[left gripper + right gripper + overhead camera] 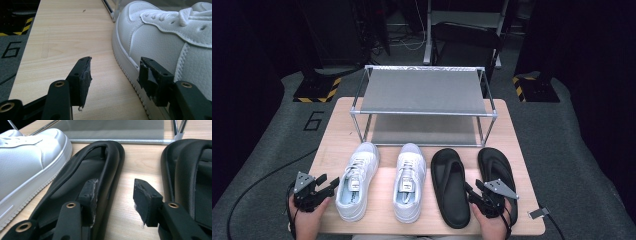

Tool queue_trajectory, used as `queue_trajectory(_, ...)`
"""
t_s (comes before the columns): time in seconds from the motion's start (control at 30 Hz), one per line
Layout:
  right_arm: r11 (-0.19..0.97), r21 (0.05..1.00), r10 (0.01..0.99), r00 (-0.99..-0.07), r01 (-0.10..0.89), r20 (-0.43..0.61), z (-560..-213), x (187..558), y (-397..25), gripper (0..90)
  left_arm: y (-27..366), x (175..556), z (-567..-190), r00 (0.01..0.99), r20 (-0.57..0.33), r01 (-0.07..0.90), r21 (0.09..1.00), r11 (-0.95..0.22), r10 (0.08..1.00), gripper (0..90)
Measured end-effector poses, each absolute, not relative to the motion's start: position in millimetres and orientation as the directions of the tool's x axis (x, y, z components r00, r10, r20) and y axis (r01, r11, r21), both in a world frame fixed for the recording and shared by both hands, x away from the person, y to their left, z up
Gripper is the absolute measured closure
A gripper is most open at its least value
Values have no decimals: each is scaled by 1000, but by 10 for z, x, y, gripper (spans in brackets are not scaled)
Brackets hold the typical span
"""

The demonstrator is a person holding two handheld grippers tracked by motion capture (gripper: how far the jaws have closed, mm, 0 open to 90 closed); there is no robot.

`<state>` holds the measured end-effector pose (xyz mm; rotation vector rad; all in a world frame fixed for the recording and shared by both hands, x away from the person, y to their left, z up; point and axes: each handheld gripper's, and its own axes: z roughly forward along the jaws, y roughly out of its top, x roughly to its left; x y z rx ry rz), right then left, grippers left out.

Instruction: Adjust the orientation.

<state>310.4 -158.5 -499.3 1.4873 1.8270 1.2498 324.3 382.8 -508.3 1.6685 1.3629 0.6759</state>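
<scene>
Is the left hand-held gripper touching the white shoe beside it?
Cannot tell. In the left gripper view, the left hand-held gripper is open, and one jaw overlaps the sole edge of the white shoe, so no gap or contact shows plainly.

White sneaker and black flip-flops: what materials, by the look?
White sneaker: looks like pebbled leather or synthetic, matte, with visible grain, stitching and a ribbed rubbery sole edge. Black flip-flop: probably moulded foam or rubber, smooth with a slight sheen.
</scene>
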Motion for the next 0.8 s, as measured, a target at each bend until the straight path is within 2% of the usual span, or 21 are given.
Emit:
queue_trajectory(0.2, 22, 867, 927, -336, 499, 170, -4984, 3109, -1530, 520, 3831, 3240, -5083, 258, -105, 496, 868, -38, 960, 432)
queue_trajectory(0.33, 51, 849, 925, -344, 527, 158, -5022, 3130, -1472, 521, 3840, 3236, -5084, 256, -111, 493, 869, -31, 960, 436)
queue_trajectory(0.4, 52, 843, 928, -338, 536, 157, -5035, 3134, -1469, 577, 3843, 3235, -5085, 252, -112, 491, 871, -27, 961, 437)
queue_trajectory(0.6, 35, 821, 929, -320, 570, 183, -5065, 3148, -1485, 622, 3858, 3239, -5085, 248, -115, 492, 870, -23, 962, 437)
queue_trajectory(0.8, 20, 803, 923, -320, 596, 215, -5078, 3144, -1471, 710, 3865, 3233, -5080, 245, -114, 492, 870, -22, 963, 437)
